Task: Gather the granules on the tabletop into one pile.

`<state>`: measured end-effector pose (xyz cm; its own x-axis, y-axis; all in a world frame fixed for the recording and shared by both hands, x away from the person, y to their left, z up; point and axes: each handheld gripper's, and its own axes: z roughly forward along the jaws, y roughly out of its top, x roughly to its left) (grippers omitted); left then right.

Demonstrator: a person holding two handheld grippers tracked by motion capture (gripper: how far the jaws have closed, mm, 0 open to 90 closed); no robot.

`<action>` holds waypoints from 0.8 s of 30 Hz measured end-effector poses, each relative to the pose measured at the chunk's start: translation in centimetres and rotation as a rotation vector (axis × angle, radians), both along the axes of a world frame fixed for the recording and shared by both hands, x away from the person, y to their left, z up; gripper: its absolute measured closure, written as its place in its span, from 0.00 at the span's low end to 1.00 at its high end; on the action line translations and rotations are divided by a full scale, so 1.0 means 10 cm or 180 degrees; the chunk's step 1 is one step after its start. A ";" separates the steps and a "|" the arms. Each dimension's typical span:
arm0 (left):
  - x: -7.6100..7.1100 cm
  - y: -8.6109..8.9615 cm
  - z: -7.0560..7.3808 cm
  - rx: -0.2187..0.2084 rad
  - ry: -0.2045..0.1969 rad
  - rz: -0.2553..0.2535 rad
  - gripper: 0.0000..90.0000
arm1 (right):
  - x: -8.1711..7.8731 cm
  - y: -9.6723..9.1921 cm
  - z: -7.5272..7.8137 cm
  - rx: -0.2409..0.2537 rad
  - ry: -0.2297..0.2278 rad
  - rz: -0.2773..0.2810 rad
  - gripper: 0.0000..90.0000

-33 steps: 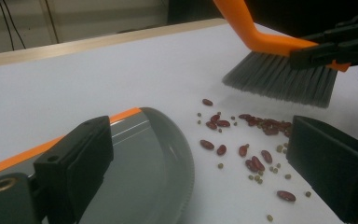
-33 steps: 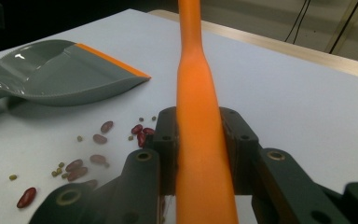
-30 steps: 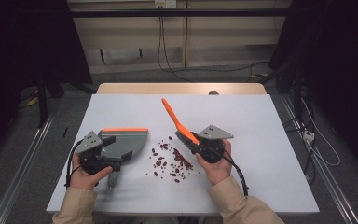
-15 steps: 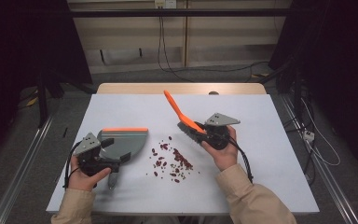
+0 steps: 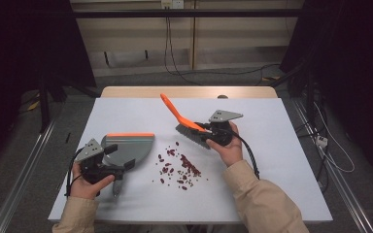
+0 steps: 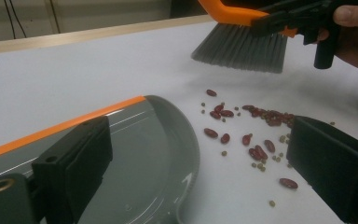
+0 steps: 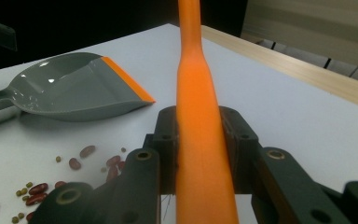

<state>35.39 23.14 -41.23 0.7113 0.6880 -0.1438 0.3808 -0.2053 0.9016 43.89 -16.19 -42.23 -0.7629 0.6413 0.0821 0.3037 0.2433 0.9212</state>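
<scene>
An orange-handled brush (image 5: 176, 110) with grey bristles (image 6: 242, 46) hangs above the white table (image 5: 281, 160), just beyond a scatter of red beans (image 5: 182, 167) and small green ones. My right gripper (image 5: 207, 130) is shut on the brush handle (image 7: 196, 93), which runs up between its jaws. A grey dustpan (image 5: 128, 145) with an orange lip lies flat to the left of the beans (image 6: 254, 135). My left gripper (image 5: 118, 160) sits at the dustpan's handle end with its jaws wide apart; one jaw is over the pan (image 6: 140, 149), the other beside the beans.
A pale wooden strip (image 5: 189, 91) runs along the table's far edge. Cables (image 5: 167, 43) hang down the back wall and lie on the floor to the right. Metal rails (image 5: 24, 170) flank the table. The dustpan (image 7: 70, 91) opens toward the beans (image 7: 32, 189).
My right hand has carried the brush away from the beans toward the far side of the table. The left hand and the dustpan have stayed put.
</scene>
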 end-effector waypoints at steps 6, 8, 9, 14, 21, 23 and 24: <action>0.00 0.02 -0.01 0.0000 0.0016 0.0017 0.08 | 0.17 0.13 -0.05 -0.0134 -0.0082 0.0317 0.79; 0.01 0.03 -0.01 0.0001 0.0031 0.0017 0.08 | 0.23 0.18 -0.08 -0.0181 -0.0119 0.0396 0.79; 0.01 0.03 -0.01 -0.0004 0.0024 0.0022 0.08 | 0.25 0.20 -0.09 -0.0180 -0.0123 0.0420 0.79; 0.01 0.03 -0.01 -0.0009 0.0031 0.0029 0.08 | 0.35 0.28 -0.18 -0.0251 -0.0210 0.0621 0.79; 0.02 0.05 -0.02 -0.0007 0.0044 0.0050 0.08 | 0.31 0.39 -0.24 -0.0320 -0.0249 0.0920 0.78; 0.02 0.05 -0.02 -0.0009 0.0045 0.0046 0.08 | 0.28 0.39 -0.23 -0.0372 -0.0256 0.0972 0.78; 0.02 0.06 -0.02 -0.0012 0.0044 0.0049 0.08 | 0.27 0.39 -0.23 -0.0396 -0.0262 0.1012 0.78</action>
